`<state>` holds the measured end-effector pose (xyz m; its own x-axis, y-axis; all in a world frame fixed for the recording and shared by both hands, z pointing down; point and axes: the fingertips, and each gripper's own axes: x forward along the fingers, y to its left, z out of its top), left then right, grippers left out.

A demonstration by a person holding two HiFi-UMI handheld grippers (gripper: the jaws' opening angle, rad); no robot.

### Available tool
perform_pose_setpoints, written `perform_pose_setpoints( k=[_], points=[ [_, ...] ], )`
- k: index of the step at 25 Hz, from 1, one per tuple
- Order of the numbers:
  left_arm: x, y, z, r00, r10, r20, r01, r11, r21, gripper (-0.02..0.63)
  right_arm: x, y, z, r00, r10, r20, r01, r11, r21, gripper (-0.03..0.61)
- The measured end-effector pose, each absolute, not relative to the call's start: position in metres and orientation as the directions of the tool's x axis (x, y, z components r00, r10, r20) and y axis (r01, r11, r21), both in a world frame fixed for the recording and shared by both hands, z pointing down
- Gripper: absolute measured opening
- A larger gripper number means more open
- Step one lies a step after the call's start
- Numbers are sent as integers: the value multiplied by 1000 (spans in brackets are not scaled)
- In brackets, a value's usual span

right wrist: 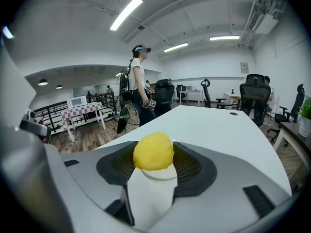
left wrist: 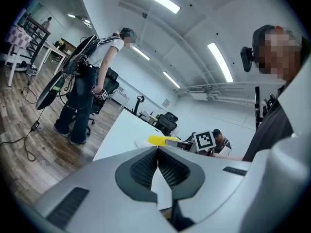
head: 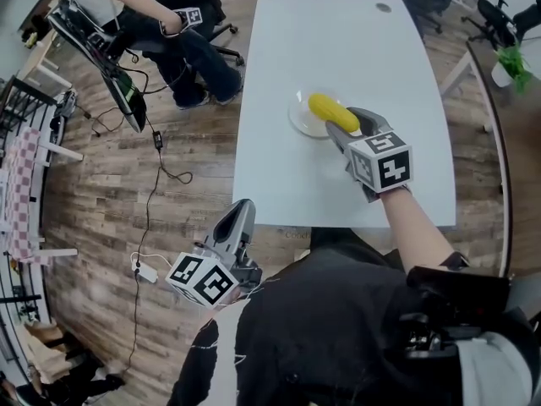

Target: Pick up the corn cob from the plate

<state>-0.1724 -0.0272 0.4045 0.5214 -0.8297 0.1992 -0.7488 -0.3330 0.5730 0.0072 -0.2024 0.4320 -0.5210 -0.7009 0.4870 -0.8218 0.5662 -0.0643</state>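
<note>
A yellow corn cob (head: 332, 112) lies across a clear round plate (head: 301, 118) on the white table (head: 338, 41). My right gripper (head: 352, 126) holds the cob's near end, its jaws shut on it. In the right gripper view the corn cob (right wrist: 153, 151) sits pinched between both dark pads of the right gripper (right wrist: 154, 160), with the plate (right wrist: 160, 174) just below. My left gripper (head: 241, 216) hangs off the table's near left corner over the floor. In its own view the left gripper (left wrist: 158, 149) is shut and empty, with the corn cob (left wrist: 158, 140) far ahead.
Another person (head: 169, 32) sits or stands beyond the table's far left corner beside office chairs. Cables (head: 156, 159) trail over the wood floor at left. A cable hole (head: 384, 8) marks the table's far end. A potted plant (head: 511, 62) stands at right.
</note>
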Motion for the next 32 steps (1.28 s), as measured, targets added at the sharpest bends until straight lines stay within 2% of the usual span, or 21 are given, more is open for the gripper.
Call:
perform_pose_setpoints(
  k=[10, 32],
  points=[
    [-179, -13, 391, 511, -844, 162, -752, -348, 559, 12, 6, -190, 399, -542, -723, 429, -823, 560, -96, 226],
    [-160, 26, 365, 498, -859, 117, -760, -368, 535, 12, 29, -137, 305, -567, -776, 276, -812, 584, -23, 227]
  ],
)
